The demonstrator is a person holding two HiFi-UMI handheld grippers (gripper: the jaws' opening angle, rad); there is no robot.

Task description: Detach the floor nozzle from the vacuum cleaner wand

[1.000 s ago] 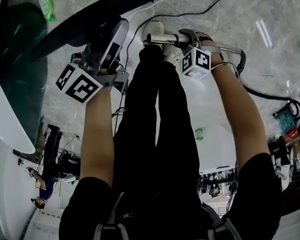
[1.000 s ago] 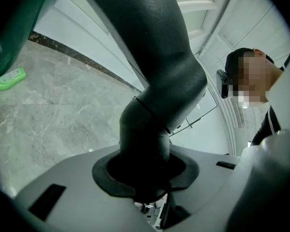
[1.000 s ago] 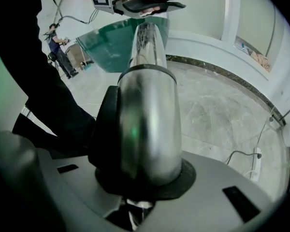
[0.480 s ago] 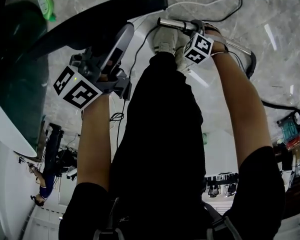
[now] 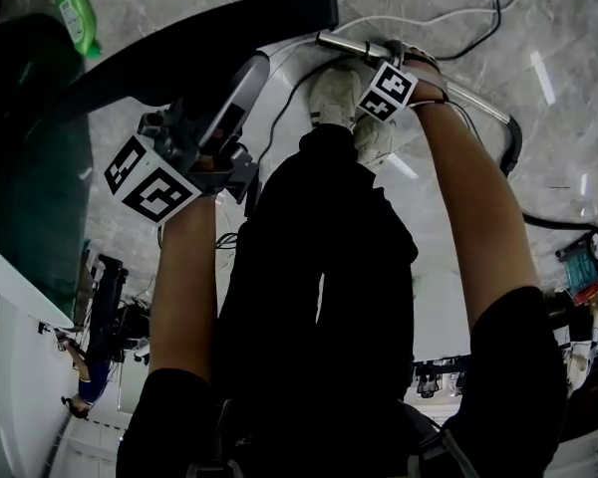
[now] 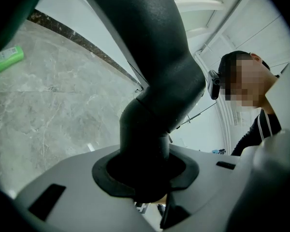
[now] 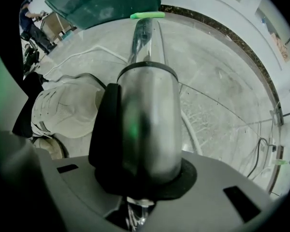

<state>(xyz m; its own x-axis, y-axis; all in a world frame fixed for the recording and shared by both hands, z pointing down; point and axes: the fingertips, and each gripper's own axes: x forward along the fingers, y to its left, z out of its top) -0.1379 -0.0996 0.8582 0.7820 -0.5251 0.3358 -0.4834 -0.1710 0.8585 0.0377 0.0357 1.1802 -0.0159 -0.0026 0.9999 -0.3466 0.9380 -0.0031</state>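
I am gripping the black neck of the floor nozzle (image 5: 209, 38) (image 6: 159, 81) with the left tongs (image 5: 234, 88) (image 6: 145, 178), their pads pressing on it from both sides. The right tongs (image 5: 379, 58) (image 7: 145, 178) are clamping the chrome wand (image 5: 468, 96) (image 7: 150, 120), pointing down beside a white shoe (image 5: 331, 93) (image 7: 63, 110). The wand's free end is sitting just beside the nozzle, seemingly apart from it, over the marble floor (image 5: 558, 28). A green bottle (image 5: 75, 16) (image 7: 147, 15) is lying further off.
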